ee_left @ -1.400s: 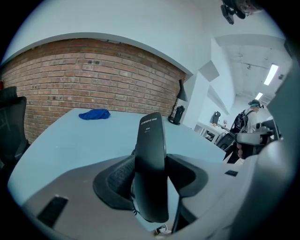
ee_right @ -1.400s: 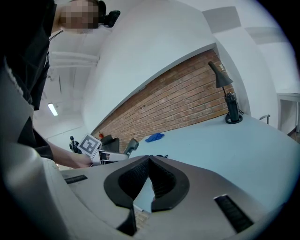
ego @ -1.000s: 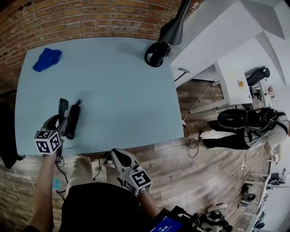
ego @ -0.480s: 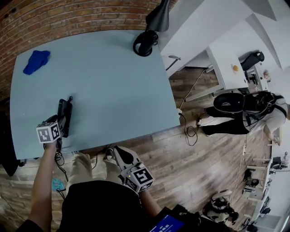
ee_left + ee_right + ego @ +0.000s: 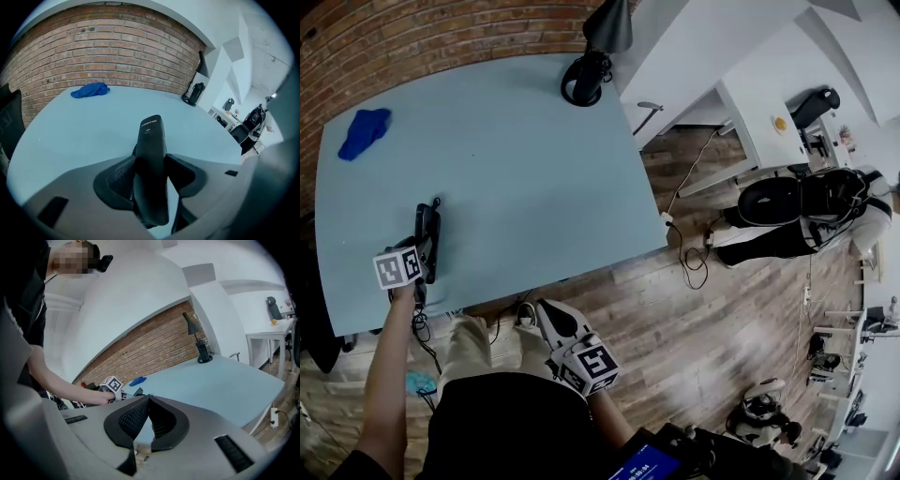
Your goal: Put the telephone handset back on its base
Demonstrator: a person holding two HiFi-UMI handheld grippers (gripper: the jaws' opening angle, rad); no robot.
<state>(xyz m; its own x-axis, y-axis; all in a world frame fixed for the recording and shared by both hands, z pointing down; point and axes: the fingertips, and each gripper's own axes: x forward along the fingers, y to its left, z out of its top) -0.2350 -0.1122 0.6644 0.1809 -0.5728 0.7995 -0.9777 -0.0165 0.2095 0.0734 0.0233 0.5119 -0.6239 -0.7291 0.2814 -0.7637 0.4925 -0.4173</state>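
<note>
The black telephone handset (image 5: 151,164) stands lengthwise between the pads of my left gripper (image 5: 152,173), which is shut on it, tilted down toward the light blue table (image 5: 516,159). In the head view the handset (image 5: 427,232) is low over the table's near left part, and its dark shape merges with the black base there, so I cannot tell them apart. The left gripper (image 5: 420,253) is just behind it. My right gripper (image 5: 542,311) hangs off the table over the wooden floor, and its pads (image 5: 140,416) meet at the tips with nothing between them.
A blue cloth (image 5: 364,131) lies at the table's far left corner. A black desk lamp (image 5: 581,80) stands at the far right corner. Beyond the table's right edge are white desks, floor cables (image 5: 689,267) and a person in dark clothes (image 5: 806,225).
My left gripper has come down with the handset; handset and base, side by side before, now overlap as one dark shape. The right gripper has shifted slightly.
</note>
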